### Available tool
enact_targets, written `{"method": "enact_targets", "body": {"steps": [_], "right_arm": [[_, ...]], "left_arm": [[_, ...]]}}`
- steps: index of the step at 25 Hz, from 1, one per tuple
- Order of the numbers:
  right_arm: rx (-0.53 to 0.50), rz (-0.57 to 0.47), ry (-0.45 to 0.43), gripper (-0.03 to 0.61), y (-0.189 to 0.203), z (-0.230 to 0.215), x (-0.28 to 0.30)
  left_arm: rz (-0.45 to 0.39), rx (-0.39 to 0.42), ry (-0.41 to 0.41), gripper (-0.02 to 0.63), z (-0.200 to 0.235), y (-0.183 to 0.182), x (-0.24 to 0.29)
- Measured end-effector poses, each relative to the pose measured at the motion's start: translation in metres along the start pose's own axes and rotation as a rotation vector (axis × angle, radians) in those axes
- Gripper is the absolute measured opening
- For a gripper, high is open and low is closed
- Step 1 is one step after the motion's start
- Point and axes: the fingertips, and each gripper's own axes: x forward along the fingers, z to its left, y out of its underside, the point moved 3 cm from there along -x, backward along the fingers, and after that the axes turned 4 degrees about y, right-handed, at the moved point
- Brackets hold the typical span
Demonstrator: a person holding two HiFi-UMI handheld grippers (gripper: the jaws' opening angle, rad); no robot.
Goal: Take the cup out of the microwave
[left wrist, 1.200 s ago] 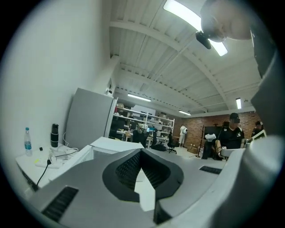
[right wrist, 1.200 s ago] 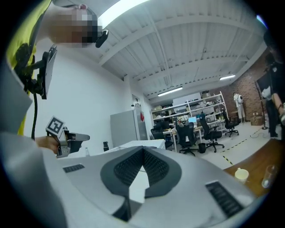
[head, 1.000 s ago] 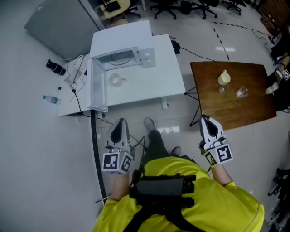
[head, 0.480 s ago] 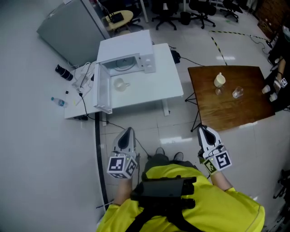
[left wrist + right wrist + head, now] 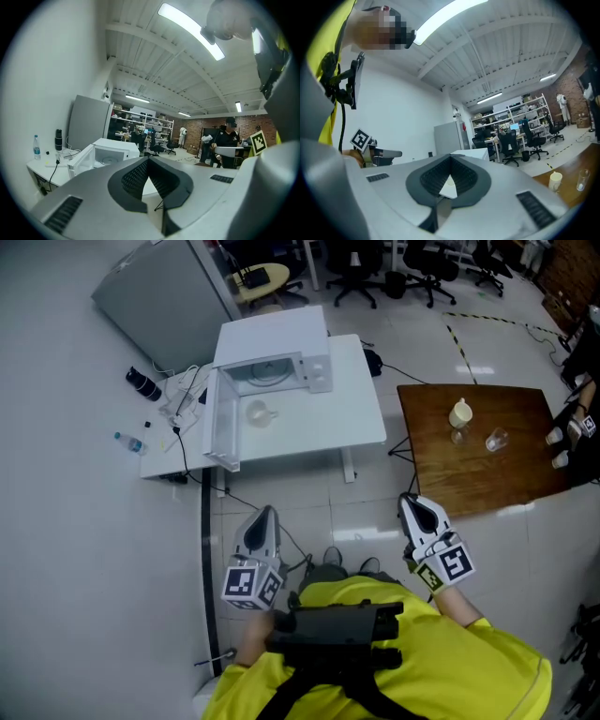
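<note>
A clear cup (image 5: 258, 412) stands on the white table (image 5: 347, 423), just in front of the white microwave (image 5: 277, 352), whose door (image 5: 221, 427) hangs open to the left. Both grippers are held close to the person's body over the floor, well short of the table. My left gripper (image 5: 266, 514) is shut with nothing in it, and its own view (image 5: 148, 159) looks toward the microwave (image 5: 112, 151) from afar. My right gripper (image 5: 409, 502) is also shut and empty (image 5: 450, 157).
A wooden table (image 5: 497, 474) at the right carries a cream cup (image 5: 460, 413) and a glass (image 5: 495, 439). A black bottle (image 5: 142, 382), a water bottle (image 5: 127, 440) and cables sit at the white table's left end. A grey cabinet (image 5: 164, 292) stands behind.
Both grippers have shifted a little across the floor and stay shut and empty. The white table and microwave now look slightly smaller and farther off. The cup has not moved.
</note>
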Motion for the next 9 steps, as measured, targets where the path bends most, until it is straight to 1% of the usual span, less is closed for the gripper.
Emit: {"method": "enact_targets", "body": {"steps": [5,9], "right_arm": [[-0.007,0.007,-0.022,0.003,0.005,-0.012,0.003],[-0.016,0.026,-0.027,0.003,0.010,-0.029,0.006]], "left_arm": [[-0.033,0.030,-0.025,0.028,-0.007,-0.003,0.005],[-0.002,0.046,-0.059,0.028,-0.012,0.001,0.018]]}}
